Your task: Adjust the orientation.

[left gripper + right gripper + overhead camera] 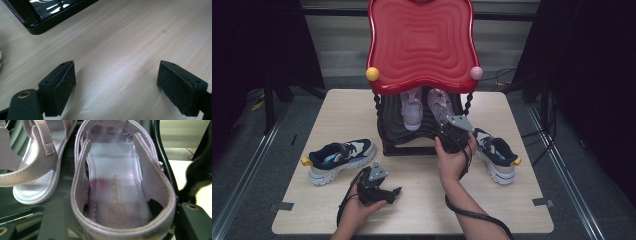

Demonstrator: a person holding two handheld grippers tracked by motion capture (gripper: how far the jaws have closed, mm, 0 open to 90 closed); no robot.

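Right claw [451, 131] jaws astride lilac sandal [117, 190] heel, grip unclear; twin sandal [37, 167] beside. Left claw [116, 87] open, empty.

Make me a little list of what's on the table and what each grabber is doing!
Table: light wooden table
Rack: black wavy-shelved shoe rack with a glossy red wavy top
On the rack shelf: two shiny lilac strap sandals, left sandal, right sandal
On the table: navy-and-white sneaker on the left, matching sneaker on the right
Right gripper: at the right sandal's heel, jaws on either side of it; grip unclear
Left gripper: open over bare table, holding nothing
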